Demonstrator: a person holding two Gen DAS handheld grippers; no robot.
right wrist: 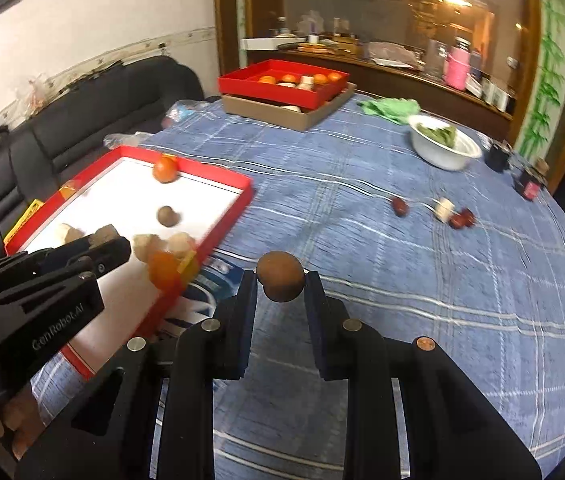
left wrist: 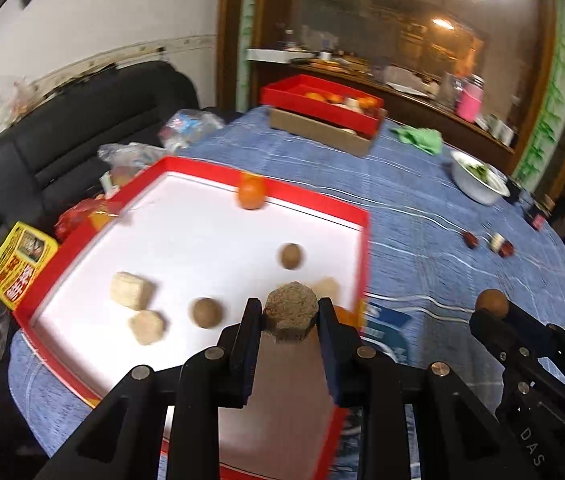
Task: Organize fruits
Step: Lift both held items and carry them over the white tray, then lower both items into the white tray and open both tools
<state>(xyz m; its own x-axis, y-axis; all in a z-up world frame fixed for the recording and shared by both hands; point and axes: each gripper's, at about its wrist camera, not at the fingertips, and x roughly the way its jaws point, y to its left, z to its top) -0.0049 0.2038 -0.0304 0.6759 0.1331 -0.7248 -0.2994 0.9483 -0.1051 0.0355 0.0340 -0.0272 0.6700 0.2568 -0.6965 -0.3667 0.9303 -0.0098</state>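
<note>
Over red tray (left wrist: 314, 200): left gripper (left wrist: 291, 314) fingers clamping grainy block (left wrist: 291, 308). Right gripper (right wrist: 280, 278), beside tray over surface, gripping brown ball (right wrist: 280, 276); left nearer drop.

Blue plaid tablecloth (right wrist: 382, 240) (table) bears red tray (left wrist: 314, 200), white bowl (right wrist: 442, 148), green cloth (right wrist: 390, 106).

"GenRobot.AI" stands in pale letters on the black body of the left gripper (right wrist: 98, 240), left of the right gripper's fingers. "DAS" stands on the right gripper (left wrist: 490, 312), right of the left fingers. The yellow packet's (left wrist: 18, 264) print is too blurred to read.
</note>
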